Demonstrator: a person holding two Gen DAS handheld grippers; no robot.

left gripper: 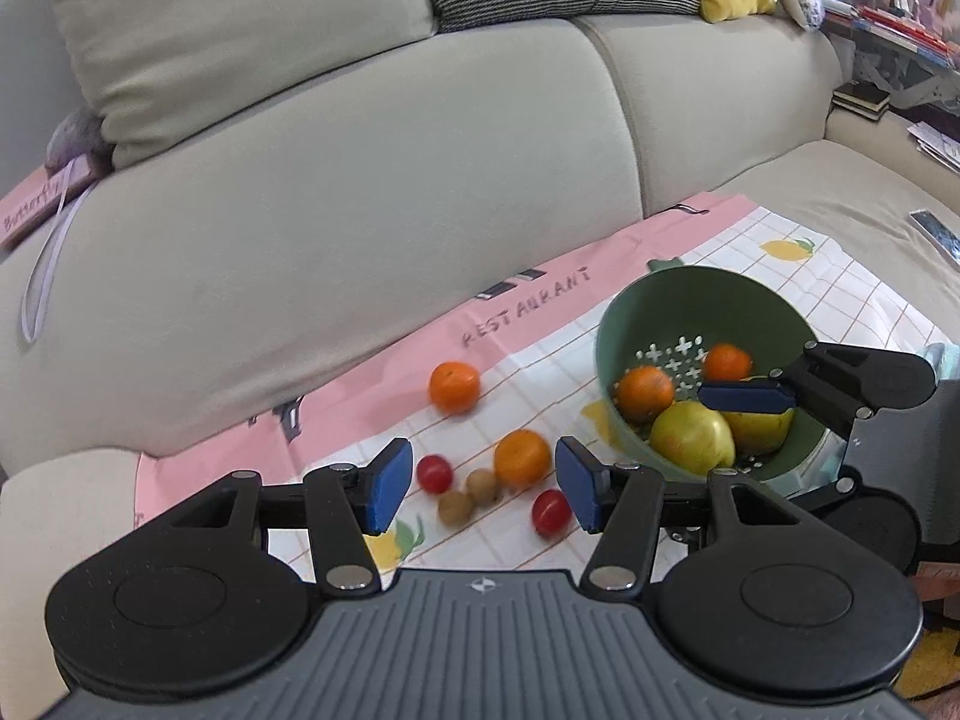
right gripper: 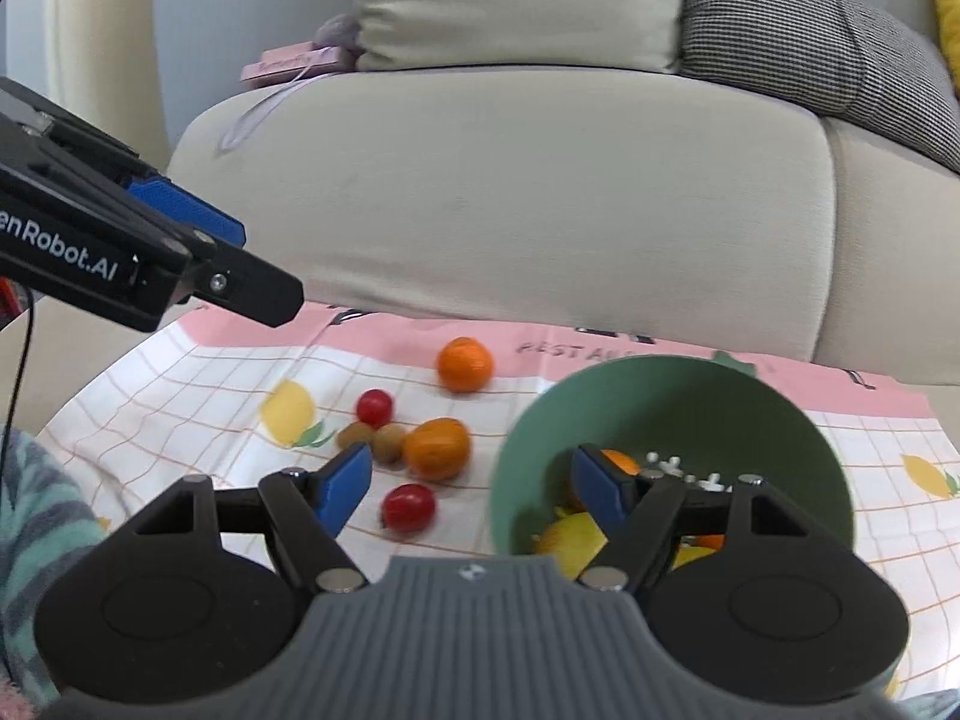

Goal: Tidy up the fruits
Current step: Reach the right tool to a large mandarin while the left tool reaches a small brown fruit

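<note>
On the beige fabric sofa (left gripper: 336,192) lies a pink-bordered checked cloth with lemon prints (left gripper: 852,300), and everything else sits on it around the green plastic colander bowl (left gripper: 678,300).

Left of the bowl, loose fruit is scattered on the cloth. Farthest from the bowl's near side lies a red cherry tomato (left gripper: 434,473), then two small brown round fruits (left gripper: 471,495) touching each other. A round orange tangerine (left gripper: 454,386) sits alone toward the sofa back. A second orange tangerine (left gripper: 522,458) rests just beside the brown pair, and a second red cherry tomato (left gripper: 551,512) lies nearest the camera.

The left gripper (left gripper: 483,489) hovers over this cluster with its blue pads spread wide, holding nothing.

Inside the bowl lie two oranges (left gripper: 645,391) and two yellow-green pears (left gripper: 691,438). The right gripper (right gripper: 471,489) straddles the bowl's left rim, fingers apart and empty, one pad inside the bowl.
</note>
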